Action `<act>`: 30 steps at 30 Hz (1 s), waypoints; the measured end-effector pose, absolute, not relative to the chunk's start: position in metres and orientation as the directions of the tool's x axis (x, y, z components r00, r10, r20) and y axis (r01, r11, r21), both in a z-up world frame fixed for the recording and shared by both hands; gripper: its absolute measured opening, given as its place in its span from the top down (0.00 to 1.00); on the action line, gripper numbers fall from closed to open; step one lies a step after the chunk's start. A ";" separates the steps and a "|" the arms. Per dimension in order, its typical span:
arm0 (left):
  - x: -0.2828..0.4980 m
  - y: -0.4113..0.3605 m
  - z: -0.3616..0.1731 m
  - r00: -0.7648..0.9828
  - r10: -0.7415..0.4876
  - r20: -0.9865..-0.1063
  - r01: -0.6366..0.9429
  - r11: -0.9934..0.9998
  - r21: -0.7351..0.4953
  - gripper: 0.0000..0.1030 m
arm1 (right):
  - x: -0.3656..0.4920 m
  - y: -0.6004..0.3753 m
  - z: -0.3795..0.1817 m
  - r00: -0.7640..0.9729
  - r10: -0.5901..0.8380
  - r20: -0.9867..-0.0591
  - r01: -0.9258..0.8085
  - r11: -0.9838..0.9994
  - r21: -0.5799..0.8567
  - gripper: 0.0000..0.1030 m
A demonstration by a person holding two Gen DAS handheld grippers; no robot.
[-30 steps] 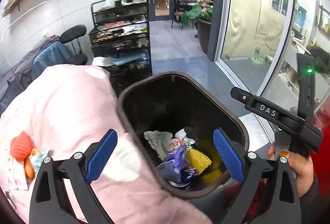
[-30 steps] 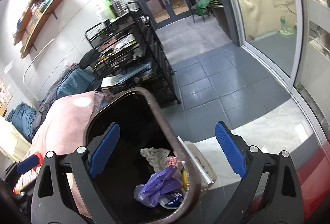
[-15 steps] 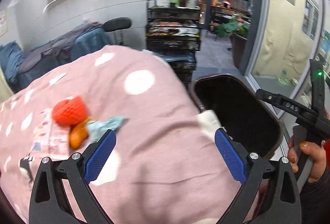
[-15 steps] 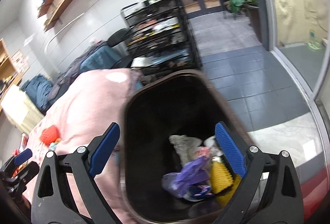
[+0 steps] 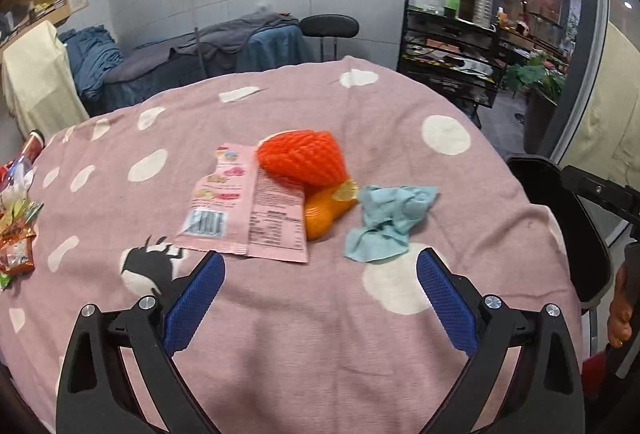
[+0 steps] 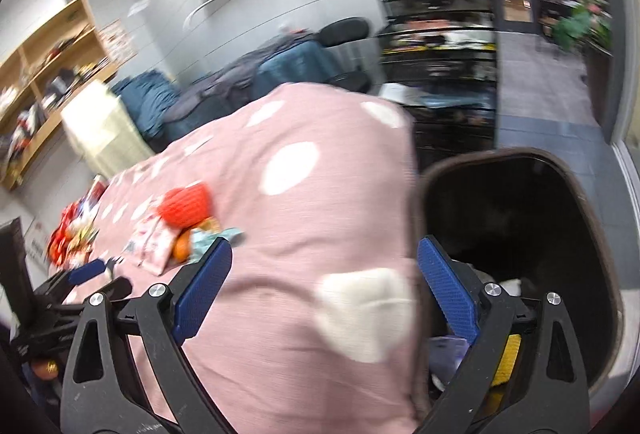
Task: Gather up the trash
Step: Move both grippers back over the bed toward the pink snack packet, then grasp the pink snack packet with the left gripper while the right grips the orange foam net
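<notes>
Swinging away from the bin and back over the pink spotted cover: left claw (image 5: pixel 320 298) now hanging wide apart and empty, where a second ago looking down into dumped trash. Signalling one load finished, next pick starting. Right claw (image 6: pixel 324 290) also gaping, empty, straddling cover edge and black bin (image 6: pixel 560 234). Lying just ahead: pink snack wrapper (image 5: pixel 240 210), crumpled blue tissue (image 5: pixel 388 222), orange peel (image 5: pixel 324 214), red foam fruit net (image 5: pixel 300 158) overlapping the peel. Waiting farther left: bright wrappers (image 5: pixel 16 234). Nothing blocking.
</notes>
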State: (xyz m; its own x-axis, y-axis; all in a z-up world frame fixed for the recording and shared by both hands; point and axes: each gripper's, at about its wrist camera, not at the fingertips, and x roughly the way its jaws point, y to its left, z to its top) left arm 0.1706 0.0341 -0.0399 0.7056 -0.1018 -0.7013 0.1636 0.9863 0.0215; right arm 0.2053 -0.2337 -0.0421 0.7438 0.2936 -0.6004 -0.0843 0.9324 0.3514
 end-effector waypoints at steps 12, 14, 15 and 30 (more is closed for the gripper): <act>0.198 0.129 -0.057 0.646 -0.146 -0.749 0.023 0.985 -0.173 0.07 | 0.223 -0.138 -0.028 0.676 0.421 -0.604 -0.302 0.907 0.295 0.10; 0.208 0.140 -0.060 0.625 -0.207 -0.752 0.032 0.970 -0.240 0.07 | 0.224 -0.131 -0.028 0.671 0.427 -0.606 -0.314 0.904 0.290 0.10; 0.211 0.141 -0.061 0.616 -0.231 -0.753 0.043 0.964 -0.261 0.08 | 0.225 -0.127 -0.028 0.668 0.429 -0.608 -0.320 0.903 0.286 0.10; 0.264 0.121 -0.073 0.458 -0.505 -0.732 0.240 0.863 -0.445 0.57 | 0.248 -0.109 -0.037 0.637 0.427 -0.642 -0.319 0.904 0.284 0.10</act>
State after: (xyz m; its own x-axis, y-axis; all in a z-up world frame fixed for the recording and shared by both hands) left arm 0.2636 0.1209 -0.0734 0.4575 -0.5051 -0.7318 0.2397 0.8626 -0.4455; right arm 0.2481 -0.1093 -0.0366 0.6373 0.4267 -0.6417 -0.3194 0.9041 0.2840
